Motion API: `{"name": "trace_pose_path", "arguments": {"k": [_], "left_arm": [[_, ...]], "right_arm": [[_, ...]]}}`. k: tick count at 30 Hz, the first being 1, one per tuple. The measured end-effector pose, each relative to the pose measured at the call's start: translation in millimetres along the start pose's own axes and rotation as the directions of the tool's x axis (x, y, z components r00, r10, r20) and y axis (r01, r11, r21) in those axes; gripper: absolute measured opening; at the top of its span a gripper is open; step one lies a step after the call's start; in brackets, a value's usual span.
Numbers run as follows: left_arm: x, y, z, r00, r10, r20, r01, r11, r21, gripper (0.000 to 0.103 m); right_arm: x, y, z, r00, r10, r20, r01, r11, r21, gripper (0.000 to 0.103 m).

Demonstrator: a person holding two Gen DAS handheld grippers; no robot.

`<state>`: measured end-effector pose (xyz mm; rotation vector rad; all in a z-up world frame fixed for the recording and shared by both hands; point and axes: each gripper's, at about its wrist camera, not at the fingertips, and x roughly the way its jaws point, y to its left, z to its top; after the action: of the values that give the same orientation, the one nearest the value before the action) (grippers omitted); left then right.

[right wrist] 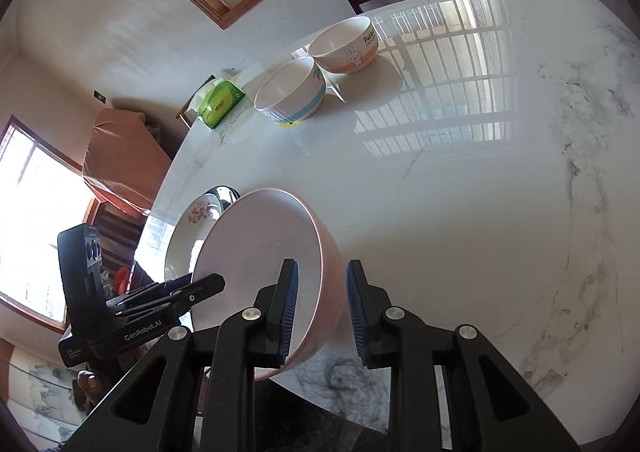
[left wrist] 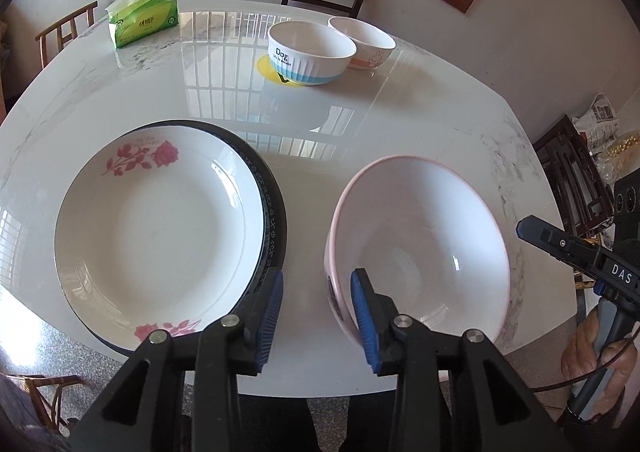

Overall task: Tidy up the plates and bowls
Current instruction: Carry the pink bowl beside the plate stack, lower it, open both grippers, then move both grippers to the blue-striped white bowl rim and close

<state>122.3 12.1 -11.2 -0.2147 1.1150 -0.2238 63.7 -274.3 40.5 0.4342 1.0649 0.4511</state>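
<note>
A: Pink bowl [left wrist: 420,252] sits on the worktop [left wrist: 320,124], tilted, right at the tips of both tools. The left hand-held gripper [left wrist: 317,316] has its jaws parted; its right pad looks to be at the bowl's near wall, the left pad hangs free between bowl and plates, so nothing is clamped.

B: And the right hand-held gripper [right wrist: 322,312]?

A: Its jaws straddle the bowl's near rim, one pad inside, one outside, with a gap showing on the outer side. I judge it released, not clenched.

B: What does the step need, then?

A: Probably a firm bite on the rim before any lift, keeping the bowl level so it doesn't roll off the worktop edge, which is close under the pads.

B: Neighbours?

A: Just left of the left hand-held gripper, the rose plate [left wrist: 160,224] lies stacked on a dark-rimmed plate [left wrist: 276,212], close to the bowl; a careless swing could knock them. Farther ahead stand the Dog bowl [left wrist: 312,54] and rabbit bowl [left wrist: 366,42], touching or nearly so, well apart from us. A tissue pack [left wrist: 140,18] sits far left. The path between looks open.
</note>
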Motion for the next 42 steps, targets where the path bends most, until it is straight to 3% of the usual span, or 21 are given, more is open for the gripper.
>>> {"name": "trace_pose_path", "arguments": {"k": [7, 12, 16, 26, 31, 42], "left_arm": [[-22, 9, 19, 0.999, -0.007, 0.034, 0.007, 1.000, -0.009, 0.037], [-30, 18, 45, 0.998, 0.011, 0.059, -0.009, 0.999, -0.031, 0.038], [-19, 28, 70, 1.000, -0.012, 0.028, 0.014, 0.998, -0.062, 0.039], [26, 44, 143, 0.998, -0.063, -0.014, 0.061, 0.995, -0.078, 0.039], [49, 47, 178, 0.993, -0.103, -0.049, 0.099, 0.991, -0.088, 0.039], [88, 60, 227, 0.995, -0.072, -0.069, 0.066, 0.994, -0.085, 0.039]], "right_arm": [[-16, -6, 15, 0.998, -0.029, 0.051, 0.034, 0.996, -0.088, 0.025], [-21, -13, 34, 0.998, -0.039, 0.049, 0.045, 0.990, -0.136, 0.025], [-15, -24, 58, 1.000, -0.008, 0.011, 0.009, 0.989, -0.148, 0.025], [43, -41, 123, 0.981, 0.122, -0.151, -0.126, 0.992, -0.020, 0.025], [71, -35, 155, 0.973, 0.133, -0.189, -0.128, 0.991, 0.037, 0.025], [130, 4, 211, 0.968, 0.103, -0.230, -0.099, 0.995, 0.029, 0.030]]}}
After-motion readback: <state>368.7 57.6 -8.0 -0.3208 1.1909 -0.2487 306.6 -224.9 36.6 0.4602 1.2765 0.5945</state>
